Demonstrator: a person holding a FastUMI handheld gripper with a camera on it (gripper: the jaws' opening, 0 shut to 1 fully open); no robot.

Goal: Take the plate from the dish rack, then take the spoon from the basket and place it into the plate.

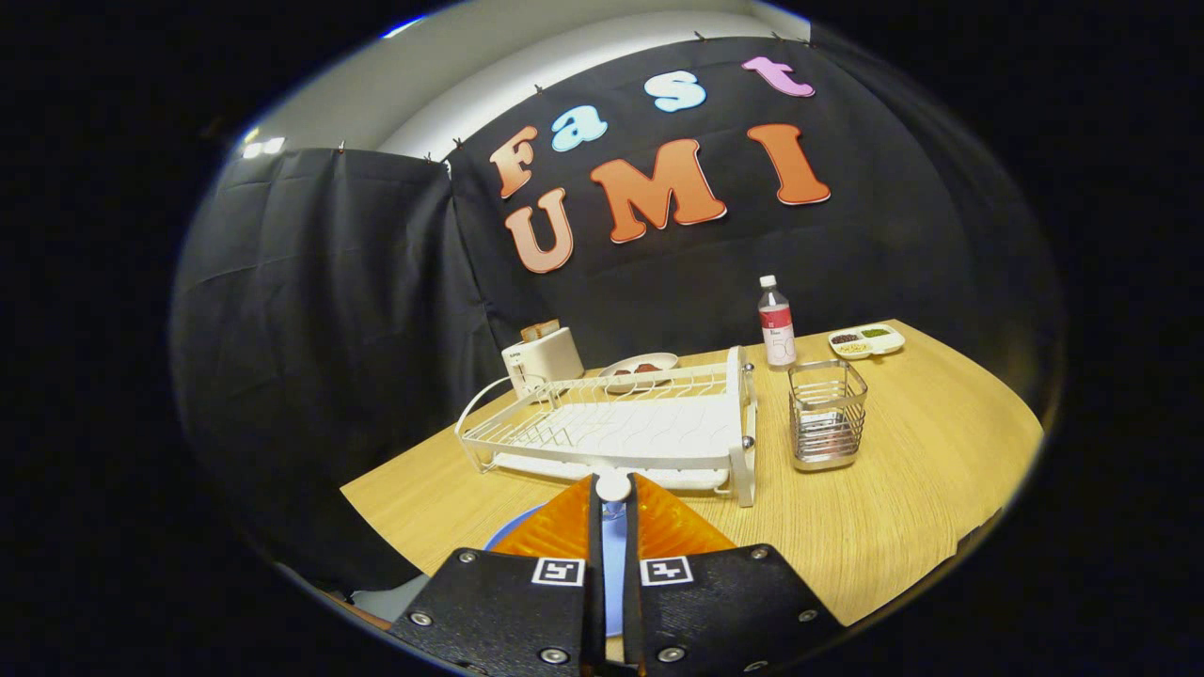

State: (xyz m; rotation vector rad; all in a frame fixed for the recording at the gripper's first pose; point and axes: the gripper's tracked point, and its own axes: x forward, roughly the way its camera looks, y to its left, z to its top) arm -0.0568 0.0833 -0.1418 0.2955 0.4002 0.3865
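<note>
My gripper (613,491) is level above the blue plate (613,564), fingers clenched on the white spoon (613,486). My fingers hide most of the plate, which lies just before the empty dish rack (621,423); the basket (827,415) stands to the rack's right.

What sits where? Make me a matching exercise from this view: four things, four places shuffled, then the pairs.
Things:
1. spoon
2. blue plate
3. bottle
4. toaster

Places:
A. at the far left corner of the dish rack
B. clamped between the jaws of the gripper
C. beneath the gripper, on the near side of the dish rack
D. beyond the wire basket

Pairs: 1-B, 2-C, 3-D, 4-A
</note>
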